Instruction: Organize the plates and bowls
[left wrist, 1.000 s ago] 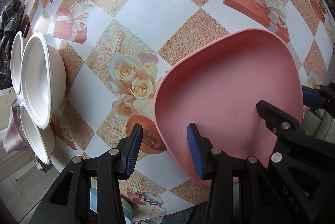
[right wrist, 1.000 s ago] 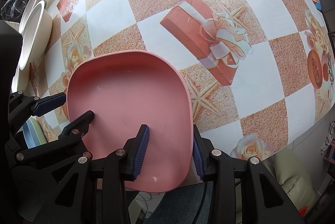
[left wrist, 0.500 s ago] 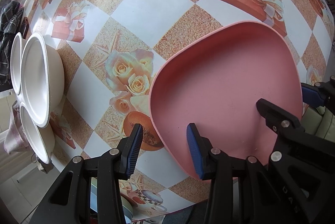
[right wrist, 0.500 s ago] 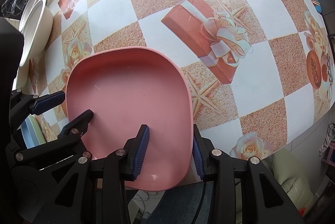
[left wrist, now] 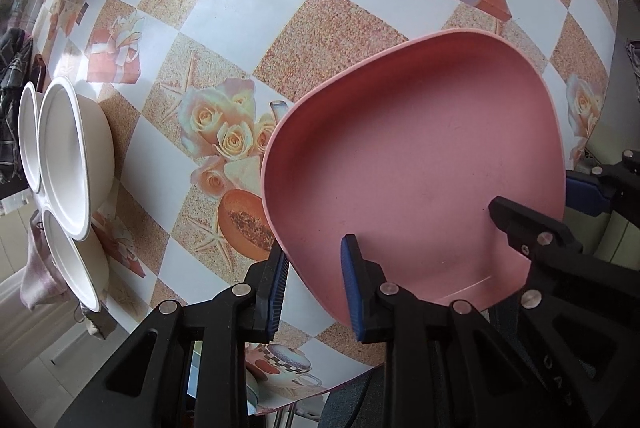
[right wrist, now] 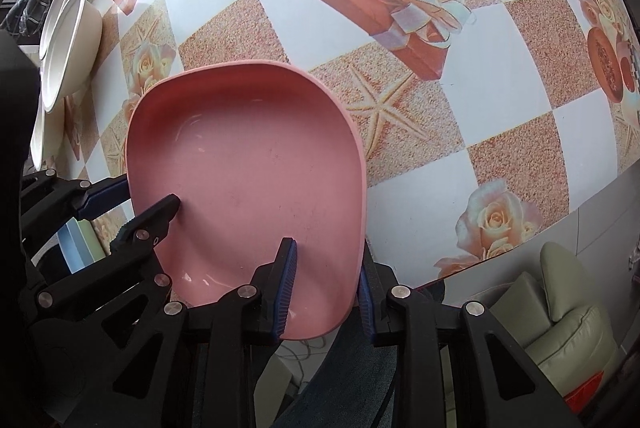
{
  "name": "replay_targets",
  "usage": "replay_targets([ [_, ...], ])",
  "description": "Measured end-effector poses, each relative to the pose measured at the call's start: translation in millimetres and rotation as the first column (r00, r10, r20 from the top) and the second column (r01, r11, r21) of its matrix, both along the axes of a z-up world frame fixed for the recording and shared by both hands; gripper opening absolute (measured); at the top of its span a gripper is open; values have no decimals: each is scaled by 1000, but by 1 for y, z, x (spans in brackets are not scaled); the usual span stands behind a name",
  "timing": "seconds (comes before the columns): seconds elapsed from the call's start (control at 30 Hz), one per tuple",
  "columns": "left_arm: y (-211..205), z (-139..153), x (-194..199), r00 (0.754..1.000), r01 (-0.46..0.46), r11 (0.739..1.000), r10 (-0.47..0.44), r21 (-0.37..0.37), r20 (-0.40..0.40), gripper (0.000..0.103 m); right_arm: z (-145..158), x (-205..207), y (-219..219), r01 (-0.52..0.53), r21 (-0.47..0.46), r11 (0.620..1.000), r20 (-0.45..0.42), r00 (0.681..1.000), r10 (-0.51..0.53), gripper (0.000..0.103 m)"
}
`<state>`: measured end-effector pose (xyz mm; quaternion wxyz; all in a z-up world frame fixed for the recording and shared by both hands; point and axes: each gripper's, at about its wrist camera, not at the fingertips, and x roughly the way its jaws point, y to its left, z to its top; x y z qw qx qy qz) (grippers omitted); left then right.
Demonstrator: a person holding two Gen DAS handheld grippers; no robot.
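**Inspector:** At the near edge of the table (right wrist: 500,76), covered in a checked oilcloth with roses and gift boxes, sits a pink plate (right wrist: 248,180), shallow and roughly rounded-square. Its near rim overhangs the table edge toward the person. Report the grip.

**Assistant:** Both grippers straddle that near rim. The left gripper (left wrist: 312,288) has one blue pad inside the plate and the other outside and below the left-hand rim. The right gripper (right wrist: 326,288) mirrors it at the right-hand near corner, one pad on the plate floor side, one beyond the rim.

**Inspector:** Clamped or loose?

**Assistant:** Neither set of jaws is drawn tight; a gap shows between pad and rim on both. I judge them released, positioned round the edge but not pinching it.

**Inspector:** Deciding relation?

**Assistant:** The plate lies directly ahead of both pairs of fingers, its longer dimension running away from the person. Each gripper is equally near; the rim passes between the pads of each.

**Inspector:** Pose?

**Assistant:** Both point forward and slightly down, side by side, close together.

**Inspector:** Other crockery?

**Assistant:** White bowls (left wrist: 72,164) are grouped at the far left edge of the table, well apart from the plate. Any move toward them would likely require closing both grips first.
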<state>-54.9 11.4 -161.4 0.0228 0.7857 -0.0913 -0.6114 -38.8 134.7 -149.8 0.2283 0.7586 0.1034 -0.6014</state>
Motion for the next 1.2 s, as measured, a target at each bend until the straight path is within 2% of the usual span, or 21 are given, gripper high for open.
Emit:
replay_targets([
  [0.23,-9,11,5,1000,-20,1000,20,10,-23,29,7,3,0,-10,4,1000,-13,1000,10,32],
  [0.43,-26,29,30,995,-43,999,45,25,-84,29,20,11,-15,-40,13,999,-23,999,40,32],
  [0.67,-40,52,49,981,-133,988,142,72,-134,29,43,8,-39,-121,44,992,-58,991,123,32],
  [0.9,-80,77,69,939,-259,959,278,113,-203,29,72,6,-74,-212,58,976,-91,972,217,32],
  [1.1,-116,93,89,882,-376,918,397,127,-254,29,93,13,-119,-332,75,940,-125,932,339,32],
  [1.2,-134,100,106,847,-441,889,458,125,-271,29,98,19,-145,-404,77,912,-132,902,411,32],
])
